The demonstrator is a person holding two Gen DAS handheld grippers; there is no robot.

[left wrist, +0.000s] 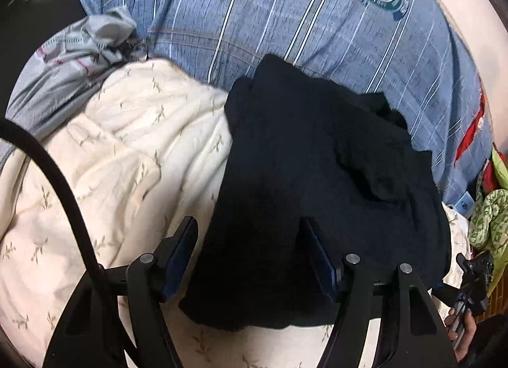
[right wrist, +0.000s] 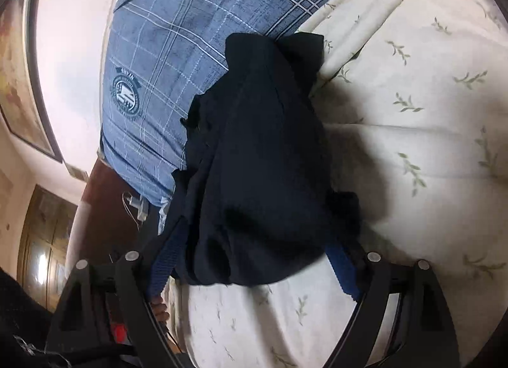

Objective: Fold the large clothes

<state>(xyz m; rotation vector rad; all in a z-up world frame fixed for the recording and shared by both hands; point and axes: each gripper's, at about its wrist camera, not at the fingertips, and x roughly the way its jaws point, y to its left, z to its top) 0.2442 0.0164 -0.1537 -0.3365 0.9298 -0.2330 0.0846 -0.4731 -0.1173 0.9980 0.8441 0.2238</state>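
A dark navy garment (left wrist: pixel 317 177) lies bunched and partly folded on a cream quilt with a leaf print (left wrist: pixel 111 145). My left gripper (left wrist: pixel 249 225) is open, its blue-padded fingers (left wrist: pixel 179 250) wide apart just above the garment's near edge. In the right wrist view the same garment (right wrist: pixel 263 161) lies on the quilt (right wrist: pixel 412 114). My right gripper (right wrist: pixel 254 234) is open, with the garment's near end bulging between its fingers (right wrist: pixel 344 269); no pinch shows.
A blue plaid pillow with a round emblem (left wrist: pixel 285 12) lies behind the garment, also in the right wrist view (right wrist: pixel 177 44). Grey cloth (left wrist: pixel 63 63) lies at the left, green patterned cloth (left wrist: pixel 489 215) at the right. A framed picture (right wrist: pixel 19 82) hangs on the wall.
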